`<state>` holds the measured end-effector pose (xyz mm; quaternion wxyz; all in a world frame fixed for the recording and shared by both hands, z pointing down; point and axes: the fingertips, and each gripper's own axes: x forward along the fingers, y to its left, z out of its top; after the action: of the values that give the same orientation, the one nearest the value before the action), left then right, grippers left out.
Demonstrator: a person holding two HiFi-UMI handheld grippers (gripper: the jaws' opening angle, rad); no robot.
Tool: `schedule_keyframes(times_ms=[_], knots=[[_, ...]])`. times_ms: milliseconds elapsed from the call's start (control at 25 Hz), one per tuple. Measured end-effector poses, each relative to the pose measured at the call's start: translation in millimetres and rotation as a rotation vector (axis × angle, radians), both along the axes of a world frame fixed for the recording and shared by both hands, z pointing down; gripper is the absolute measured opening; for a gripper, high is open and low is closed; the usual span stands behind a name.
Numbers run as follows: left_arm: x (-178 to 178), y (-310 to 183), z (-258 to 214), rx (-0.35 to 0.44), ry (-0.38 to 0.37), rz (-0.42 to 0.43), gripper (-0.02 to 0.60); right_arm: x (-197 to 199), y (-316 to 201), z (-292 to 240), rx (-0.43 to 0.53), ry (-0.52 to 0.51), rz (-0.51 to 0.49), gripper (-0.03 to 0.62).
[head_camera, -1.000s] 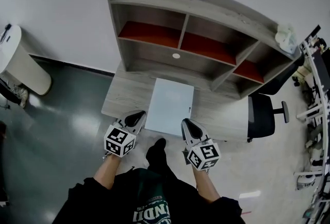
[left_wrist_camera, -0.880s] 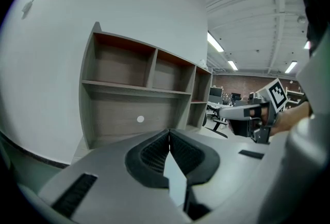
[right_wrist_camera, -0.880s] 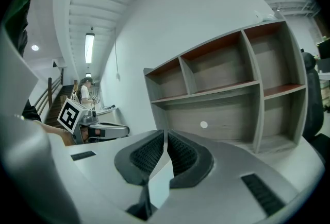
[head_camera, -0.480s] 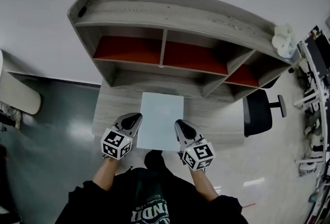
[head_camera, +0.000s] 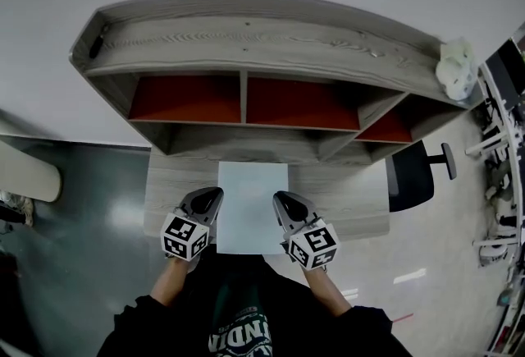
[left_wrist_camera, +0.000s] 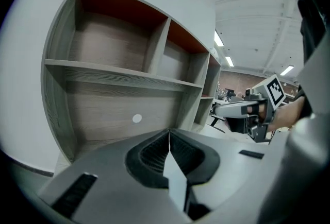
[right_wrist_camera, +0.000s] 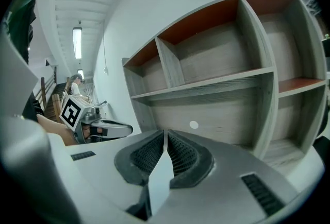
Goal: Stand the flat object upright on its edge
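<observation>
The flat object is a thin pale board (head_camera: pixel 250 203), held roughly level between my two grippers above the front of the grey desk (head_camera: pixel 174 183). In the head view my left gripper (head_camera: pixel 212 201) is shut on the board's left edge and my right gripper (head_camera: pixel 283 203) is shut on its right edge. The left gripper view shows the board's thin white edge (left_wrist_camera: pixel 175 182) pinched between the ribbed pads (left_wrist_camera: pixel 149 153). The right gripper view shows the same white edge (right_wrist_camera: pixel 160 176) clamped in the right gripper (right_wrist_camera: pixel 165 140). I cannot tell whether the board touches the desk.
A grey hutch (head_camera: pixel 246 27) with red-backed compartments (head_camera: pixel 189 97) stands at the back of the desk against the white wall. A white bundle (head_camera: pixel 456 66) sits on its right end. A black office chair (head_camera: pixel 410 176) stands to the right.
Both grippers have carried the board forward toward the hutch, and it now hangs over the desk's front part. The grip on both edges is unchanged.
</observation>
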<state>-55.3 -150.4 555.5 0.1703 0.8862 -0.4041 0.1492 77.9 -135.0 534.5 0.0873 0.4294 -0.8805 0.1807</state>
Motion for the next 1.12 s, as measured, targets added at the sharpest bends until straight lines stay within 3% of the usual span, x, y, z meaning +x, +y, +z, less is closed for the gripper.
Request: schedule_keyframes(times_ms=[440,560,1000,1120], knots=[[-8.4,-25.9,16.6,-0.06,0.003,0.022,0.015,-3.8,-21.5,15.0,-0.054,-0.006,0.015,0.044],[-3.8,-26.2,29.1,-0.11,0.006,0.049,0.017,1.2,-22.9,23.7,-0.083,-0.008,0.021,0.044],[2.1,-18.1,68.2,-0.238,0.006,0.071,0.179,16.7,-21.6,48.6,-0.157,0.0,0.011,0.047],[1.7,-16.2,76.7,-0.262,-0.011,0.061,0.228,18.6,-18.9,54.7,-0.182,-0.001,0.002,0.095]])
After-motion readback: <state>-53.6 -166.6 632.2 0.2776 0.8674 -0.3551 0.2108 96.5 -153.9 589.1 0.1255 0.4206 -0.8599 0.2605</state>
